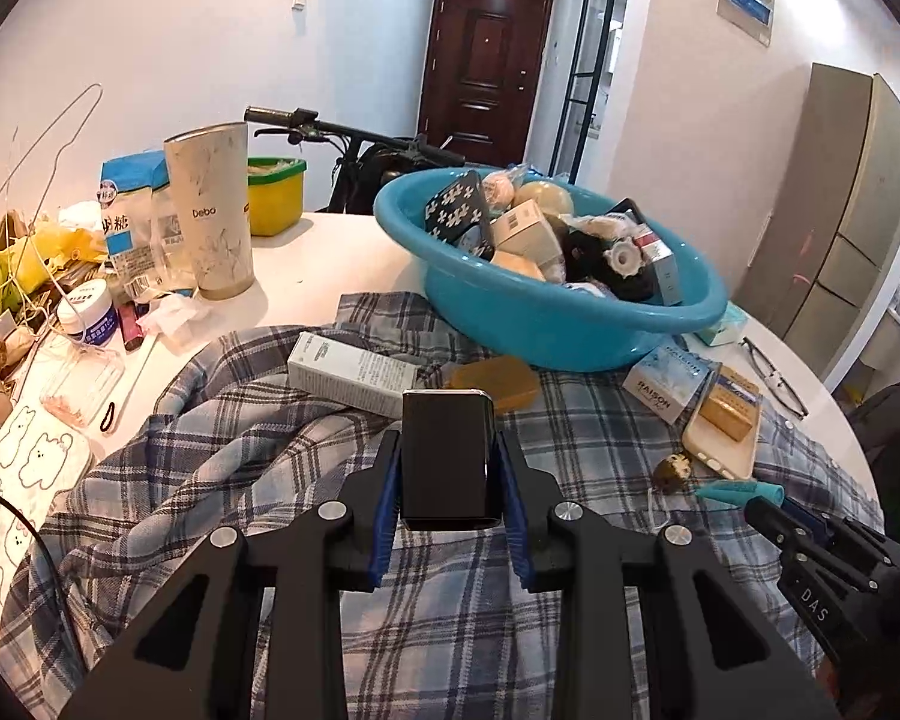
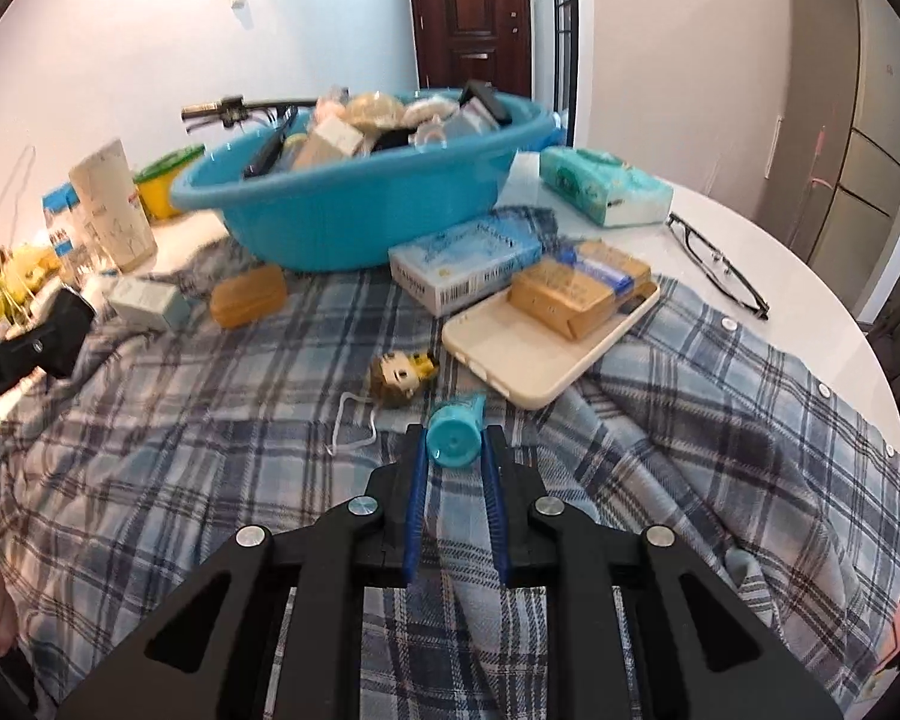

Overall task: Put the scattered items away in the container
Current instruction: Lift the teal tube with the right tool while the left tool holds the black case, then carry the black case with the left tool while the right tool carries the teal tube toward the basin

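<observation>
Blur on the right wrist view smears the basin (image 2: 354, 204) contents, so labels there can't be read; basin's far side is cut off by its own pile. Left gripper (image 1: 448, 468) pinches a glossy black box (image 1: 447, 456), upright, held above the plaid shirt (image 1: 222, 468). Right gripper (image 2: 455, 450) pinches a small teal bottle (image 2: 453, 435), round base facing cam. Teal plastic basin (image 1: 546, 324) sits on shirt w/ boxes, patterned black case, round pale items heaped inside, approx brim-full.
</observation>
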Tool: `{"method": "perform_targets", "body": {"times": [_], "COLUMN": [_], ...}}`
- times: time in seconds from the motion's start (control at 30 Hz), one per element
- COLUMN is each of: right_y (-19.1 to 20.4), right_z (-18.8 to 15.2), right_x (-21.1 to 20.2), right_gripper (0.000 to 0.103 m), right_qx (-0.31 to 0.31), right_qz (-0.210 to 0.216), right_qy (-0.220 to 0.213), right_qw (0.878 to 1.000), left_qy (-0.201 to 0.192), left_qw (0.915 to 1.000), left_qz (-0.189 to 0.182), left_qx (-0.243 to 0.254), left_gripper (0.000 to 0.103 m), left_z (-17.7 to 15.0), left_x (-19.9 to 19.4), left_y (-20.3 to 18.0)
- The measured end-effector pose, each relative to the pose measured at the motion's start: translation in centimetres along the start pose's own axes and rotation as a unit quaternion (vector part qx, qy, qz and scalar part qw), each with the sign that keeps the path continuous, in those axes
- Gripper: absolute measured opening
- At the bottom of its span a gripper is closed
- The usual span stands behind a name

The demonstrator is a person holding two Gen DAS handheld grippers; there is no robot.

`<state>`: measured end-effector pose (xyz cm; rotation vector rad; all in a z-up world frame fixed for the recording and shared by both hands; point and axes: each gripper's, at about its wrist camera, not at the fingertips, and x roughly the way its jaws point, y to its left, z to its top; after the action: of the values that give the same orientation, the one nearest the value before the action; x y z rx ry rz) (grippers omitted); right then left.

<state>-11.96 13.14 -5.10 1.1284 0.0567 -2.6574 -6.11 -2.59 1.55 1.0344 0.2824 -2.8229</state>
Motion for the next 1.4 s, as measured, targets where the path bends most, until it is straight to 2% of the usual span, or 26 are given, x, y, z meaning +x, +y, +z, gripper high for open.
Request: {"method": "perform_targets", "body": {"times": [0.07,0.33,0.47,0.6,0.83,0.93,1.03,1.1,1.23,1.4], "right_y": [0.3,-0.3,-0.6,-0.1,0.5,0.7,1.0,1.3,0.5,0.4], "right_z": [0.0,-1.9,-2.2,-2.1,-1.3,-1.0,-0.9,-0.9,-0.9,-0.3], "right_x": [-0.2,1.6,2.4,3.1,4.0,4.3,4.6,4.6,4.0,2.0], "right_gripper": [0.017,0.017,0.017,0.018,0.022,0.028,0.027,0.02,0.019,0.019], "right_qx": [-0.005,0.015,0.024,0.008,-0.012,-0.015,-0.024,-0.031,-0.007,-0.01], "right_qz": [-0.004,0.007,0.004,-0.006,-0.02,-0.015,-0.024,-0.024,-0.013,-0.023], "right_qy": [-0.009,0.038,0.049,0.053,0.051,0.051,0.049,0.048,0.043,0.018], "right_qw": [1.0,0.999,0.999,0.999,0.998,0.998,0.998,0.998,0.999,1.0], "left_qy": [-0.003,-0.003,0.001,0.003,0.011,0.011,0.011,0.013,0.011,0.008], "left_qw": [1.0,1.0,1.0,0.9999,0.9998,0.9998,0.9998,0.9998,0.9999,0.9999], "left_qz": [-0.002,-0.002,-0.005,-0.008,-0.014,-0.014,-0.012,-0.011,-0.008,-0.003], "left_qx": [0.001,0.0,0.002,0.009,0.01,0.009,0.01,0.01,0.01,0.015], "left_gripper": [0.032,0.032,0.032,0.032,0.032,0.032,0.032,0.032,0.032,0.032], "left_z": [0.0,-0.4,-0.5,-0.6,-0.6,-0.6,-0.6,-0.7,-0.7,-0.6], "left_x": [-0.5,-1.0,-0.7,-0.4,0.3,0.4,0.4,0.5,0.6,0.2], "left_y": [-0.2,0.1,0.0,-0.4,-0.6,-0.6,-0.5,-0.4,-0.2,0.0]}}
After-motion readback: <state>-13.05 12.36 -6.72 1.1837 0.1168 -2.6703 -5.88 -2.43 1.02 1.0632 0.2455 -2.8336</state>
